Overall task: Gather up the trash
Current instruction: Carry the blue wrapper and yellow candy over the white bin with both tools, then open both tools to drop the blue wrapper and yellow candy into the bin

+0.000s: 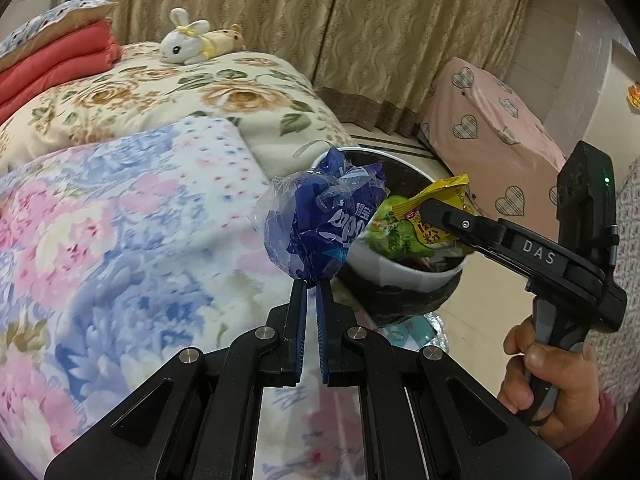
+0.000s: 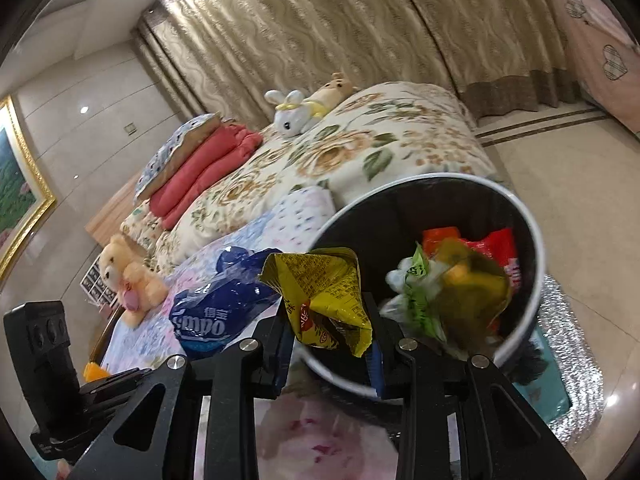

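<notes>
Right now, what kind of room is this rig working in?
Most likely a home bedroom: a bed with floral blankets, a stuffed rabbit on it, long curtains behind, and a trash bin beside the bed.

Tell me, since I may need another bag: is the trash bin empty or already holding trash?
Already holding trash: the bin contains red, orange and green wrappers piled inside.

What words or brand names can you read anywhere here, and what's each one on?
"DAS": on the right hand-held gripper finger.
"mpo" with Chinese characters, partly creased: on the blue wrapper.
Chinese print on the yellow packet: too small to read.
Print on the green wrapper: blurred.
</notes>
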Action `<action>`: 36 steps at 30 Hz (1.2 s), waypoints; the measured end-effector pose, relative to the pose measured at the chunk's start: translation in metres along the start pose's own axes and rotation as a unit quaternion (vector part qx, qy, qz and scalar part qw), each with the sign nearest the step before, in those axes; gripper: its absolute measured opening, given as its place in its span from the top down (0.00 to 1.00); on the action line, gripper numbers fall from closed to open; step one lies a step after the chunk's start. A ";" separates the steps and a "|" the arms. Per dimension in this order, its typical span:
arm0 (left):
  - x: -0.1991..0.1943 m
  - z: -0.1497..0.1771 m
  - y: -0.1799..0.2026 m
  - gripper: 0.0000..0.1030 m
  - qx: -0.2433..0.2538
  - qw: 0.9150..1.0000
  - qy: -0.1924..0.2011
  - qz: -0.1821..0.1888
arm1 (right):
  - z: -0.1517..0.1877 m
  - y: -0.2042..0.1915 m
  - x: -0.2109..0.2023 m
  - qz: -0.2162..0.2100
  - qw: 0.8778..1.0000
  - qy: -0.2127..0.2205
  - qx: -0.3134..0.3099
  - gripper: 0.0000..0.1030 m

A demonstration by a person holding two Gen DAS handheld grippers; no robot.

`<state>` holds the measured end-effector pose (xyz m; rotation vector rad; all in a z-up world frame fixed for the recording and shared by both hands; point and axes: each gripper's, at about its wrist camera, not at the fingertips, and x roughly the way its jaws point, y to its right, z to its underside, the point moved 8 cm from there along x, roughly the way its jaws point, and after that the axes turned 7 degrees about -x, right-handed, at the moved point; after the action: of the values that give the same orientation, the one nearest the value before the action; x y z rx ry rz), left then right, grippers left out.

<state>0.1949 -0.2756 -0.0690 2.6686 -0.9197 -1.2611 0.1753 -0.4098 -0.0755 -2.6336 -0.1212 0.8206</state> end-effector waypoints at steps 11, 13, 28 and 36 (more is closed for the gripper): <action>0.012 -0.010 0.026 0.96 0.023 1.000 -0.005 0.009 | -0.005 0.031 -0.003 0.022 1.000 -0.003 0.012 0.70; 0.014 -0.012 0.029 0.96 0.026 1.000 -0.005 0.011 | -0.006 0.035 -0.004 0.024 1.000 -0.002 0.012 0.70; 0.034 -0.014 0.054 0.99 0.044 0.999 -0.018 0.021 | -0.012 0.047 -0.007 0.030 0.999 0.002 0.013 0.70; 0.038 -0.017 0.059 0.99 0.048 0.998 -0.019 0.023 | -0.013 0.048 -0.007 0.028 1.000 0.001 0.012 0.70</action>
<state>0.1969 -0.3474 -0.0670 2.6853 -1.0666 -1.2958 0.1756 -0.4600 -0.0808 -2.6262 -0.0364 0.8330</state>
